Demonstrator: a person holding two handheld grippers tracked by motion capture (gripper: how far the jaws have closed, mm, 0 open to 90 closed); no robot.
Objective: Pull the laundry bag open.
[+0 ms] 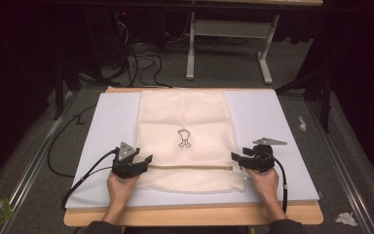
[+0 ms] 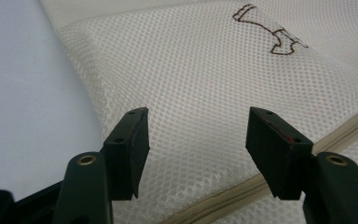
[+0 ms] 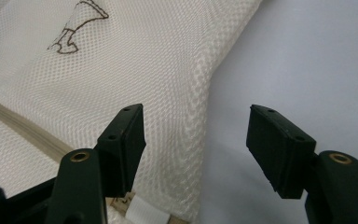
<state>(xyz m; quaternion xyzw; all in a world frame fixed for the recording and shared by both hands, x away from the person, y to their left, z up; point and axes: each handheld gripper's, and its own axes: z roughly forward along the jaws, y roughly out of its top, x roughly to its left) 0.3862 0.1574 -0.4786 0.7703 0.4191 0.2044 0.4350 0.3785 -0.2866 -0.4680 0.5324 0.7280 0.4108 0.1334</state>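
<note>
A cream mesh bag [image 1: 185,139] lies flat on the white board, with a small brown embroidered figure [image 1: 183,138] at its middle and a beige zipper [image 1: 190,167] running across near the front. My left gripper [image 1: 148,159] sits at the bag's left edge beside the zipper's end, jaws open over the mesh [image 2: 200,93] with nothing between them. At the bag's right edge my right gripper [image 1: 233,156] points inward, open; its jaws straddle the bag's side seam [image 3: 200,93], apart from the cloth. The zipper [image 3: 23,128] passes left of its jaws.
The white board [image 1: 268,112] rests on a wooden table [image 1: 190,215] whose front edge is close to the person's hands. Cables trail from both grippers off the front. Beyond the table stand a desk frame [image 1: 229,44] and loose cables on the floor.
</note>
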